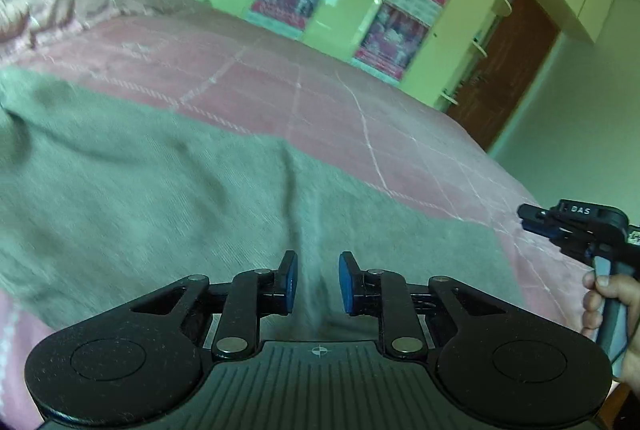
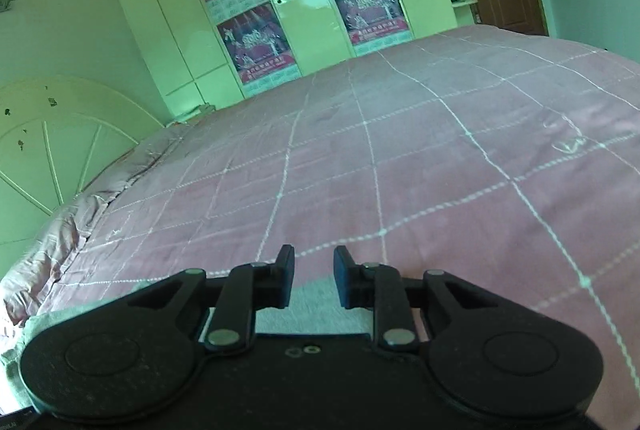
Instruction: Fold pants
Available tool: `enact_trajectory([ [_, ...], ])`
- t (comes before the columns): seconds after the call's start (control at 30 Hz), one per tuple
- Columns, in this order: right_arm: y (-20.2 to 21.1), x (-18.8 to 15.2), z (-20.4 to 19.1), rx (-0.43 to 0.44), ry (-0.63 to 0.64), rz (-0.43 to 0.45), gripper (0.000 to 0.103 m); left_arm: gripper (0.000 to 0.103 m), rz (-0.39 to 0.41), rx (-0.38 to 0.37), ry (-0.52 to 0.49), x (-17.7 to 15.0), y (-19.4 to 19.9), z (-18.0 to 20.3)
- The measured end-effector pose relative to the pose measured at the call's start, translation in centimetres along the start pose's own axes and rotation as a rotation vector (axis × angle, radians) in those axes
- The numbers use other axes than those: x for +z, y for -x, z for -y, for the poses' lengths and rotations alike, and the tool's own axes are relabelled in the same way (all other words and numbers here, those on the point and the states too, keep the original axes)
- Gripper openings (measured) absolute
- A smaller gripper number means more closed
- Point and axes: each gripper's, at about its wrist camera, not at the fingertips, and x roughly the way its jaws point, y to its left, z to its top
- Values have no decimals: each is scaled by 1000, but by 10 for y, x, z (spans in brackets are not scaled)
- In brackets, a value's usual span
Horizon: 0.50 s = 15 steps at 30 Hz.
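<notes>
Left wrist view: the pants (image 1: 160,190), grey and soft with a fine ribbed knit, are lying spread on the bed cover (image 1: 320,90). Their long axis is running across the picture, from the lower right towards the upper left edge, where the cloth is bunching into a loose fold. The left gripper (image 1: 318,282) is pinching a raised ridge of the grey cloth between its blue pads (image 1: 291,278), which are standing narrow. A crease is leading from the pinch away towards the far edge of the pants. The cover is pink, with a pale stitched grid of squares. At the right edge a hand (image 1: 608,310) is holding the right gripper (image 1: 528,218), whose tip is hanging over the pink cover just beside the pants (no cloth is showing in its tip here).

Right wrist view: the right gripper (image 2: 314,278) is keeping its black fingers (image 2: 286,274) close together with a narrow gap. A strip of the pants (image 2: 316,302) is showing under and behind them; whether the pads are gripping it cannot be told
</notes>
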Motion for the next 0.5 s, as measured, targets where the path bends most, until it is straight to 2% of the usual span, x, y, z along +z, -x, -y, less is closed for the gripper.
enact_trajectory([
  [0.07,-4,-2,-2,-2,23,2,15,22,4,-29,7,9,-8,-1],
  [0.13,-8,-6,-1,-18,22,-6,14,22,-3,-23,5,21,-26,4],
  [0.2,-11,-10,0,-35,12,-15,14,22,-10,24,-32,28,-46,13],
  [0.37,-20,-16,1,-44,27,-21,14,22,-69,106,-43,32,-93,18],
  [0.4,-28,-20,1,-53,35,-50,14,23,-102,111,-50,27,-102,16],
  [0.47,-61,-35,7,-75,41,-217,13,27,-107,96,-23,20,-107,9],
  [0.5,-61,-39,8,-72,53,-199,13,27,-109,92,-23,19,-107,8],
])
